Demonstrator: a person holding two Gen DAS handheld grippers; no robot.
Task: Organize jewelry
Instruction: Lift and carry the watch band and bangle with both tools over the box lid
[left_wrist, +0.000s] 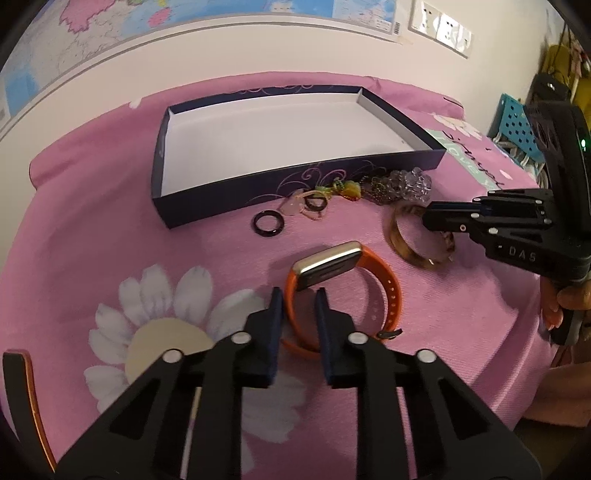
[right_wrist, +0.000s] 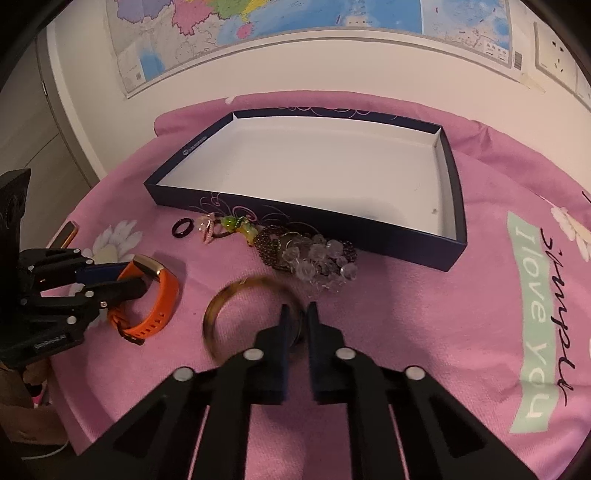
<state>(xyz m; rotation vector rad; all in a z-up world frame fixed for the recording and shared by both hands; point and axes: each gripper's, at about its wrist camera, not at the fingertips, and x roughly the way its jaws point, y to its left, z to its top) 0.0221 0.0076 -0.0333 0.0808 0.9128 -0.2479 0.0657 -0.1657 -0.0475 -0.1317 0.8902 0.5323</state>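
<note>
An empty dark-blue box (left_wrist: 236, 192) (right_wrist: 452, 206) with a white inside lies on the pink cloth. My left gripper (left_wrist: 299, 295) (right_wrist: 140, 275) is shut on the orange watch band (left_wrist: 389, 291) (right_wrist: 168, 295), one finger inside the loop. My right gripper (right_wrist: 297, 310) (left_wrist: 428, 216) is shut on the rim of the brown tortoiseshell bangle (right_wrist: 218, 306) (left_wrist: 400, 243). In front of the box lie a black ring (left_wrist: 268, 224) (right_wrist: 183, 227), a green charm (left_wrist: 349, 188) (right_wrist: 236, 225), a pink piece (right_wrist: 207, 227), and dark and clear bead bracelets (left_wrist: 406, 182) (right_wrist: 314, 258).
The pink cloth (left_wrist: 110, 221) with white flowers covers the table. A wall map (right_wrist: 295, 22) hangs behind, with sockets (left_wrist: 439, 26) to the right. A phone edge (right_wrist: 64, 234) lies at the left. A blue perforated crate (left_wrist: 515, 127) stands at the far right.
</note>
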